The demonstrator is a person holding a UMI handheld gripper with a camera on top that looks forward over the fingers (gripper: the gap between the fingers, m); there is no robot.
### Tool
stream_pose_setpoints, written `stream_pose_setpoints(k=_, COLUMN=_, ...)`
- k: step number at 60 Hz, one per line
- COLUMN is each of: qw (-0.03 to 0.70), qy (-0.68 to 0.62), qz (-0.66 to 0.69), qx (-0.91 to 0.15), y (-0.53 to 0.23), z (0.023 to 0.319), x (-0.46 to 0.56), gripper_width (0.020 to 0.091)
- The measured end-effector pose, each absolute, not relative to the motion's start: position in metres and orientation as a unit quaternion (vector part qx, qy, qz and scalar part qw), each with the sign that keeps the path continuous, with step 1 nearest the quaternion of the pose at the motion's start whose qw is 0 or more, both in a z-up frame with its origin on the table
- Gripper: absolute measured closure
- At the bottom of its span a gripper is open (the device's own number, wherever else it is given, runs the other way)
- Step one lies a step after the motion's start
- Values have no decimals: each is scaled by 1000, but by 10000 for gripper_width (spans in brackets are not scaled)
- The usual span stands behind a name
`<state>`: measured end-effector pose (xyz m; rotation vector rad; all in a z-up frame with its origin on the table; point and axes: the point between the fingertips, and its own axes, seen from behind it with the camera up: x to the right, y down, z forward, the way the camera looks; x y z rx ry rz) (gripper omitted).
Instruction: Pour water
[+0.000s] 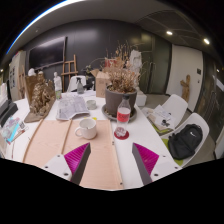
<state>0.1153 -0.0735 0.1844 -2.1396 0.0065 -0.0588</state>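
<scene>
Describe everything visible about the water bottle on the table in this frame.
The water bottle is small and clear, with a red label band around its middle. It stands upright on the light wooden table, just in front of a dark pot of dried plants and beside a white mug. It stands beyond the open gripper, untouched by the fingers. Its cap and fill level cannot be made out.

bottle [122, 118] label too small to read; cup [87, 127] contents hidden

Dark walls [100, 40], ceiling spotlights [168, 32], white chairs [190, 135] beside a long table [45, 140].
</scene>
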Motion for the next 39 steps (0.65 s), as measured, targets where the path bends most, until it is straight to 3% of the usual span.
stream_pose_setpoints(k=17, qw=479, qy=3, qz=-41, qx=-877, y=-174, z=210, x=64, gripper_width=256)
stream_pose_setpoints(k=39, qw=475, qy=-6, qz=-54, qx=-878, y=-214, z=215, x=39, gripper_width=251)
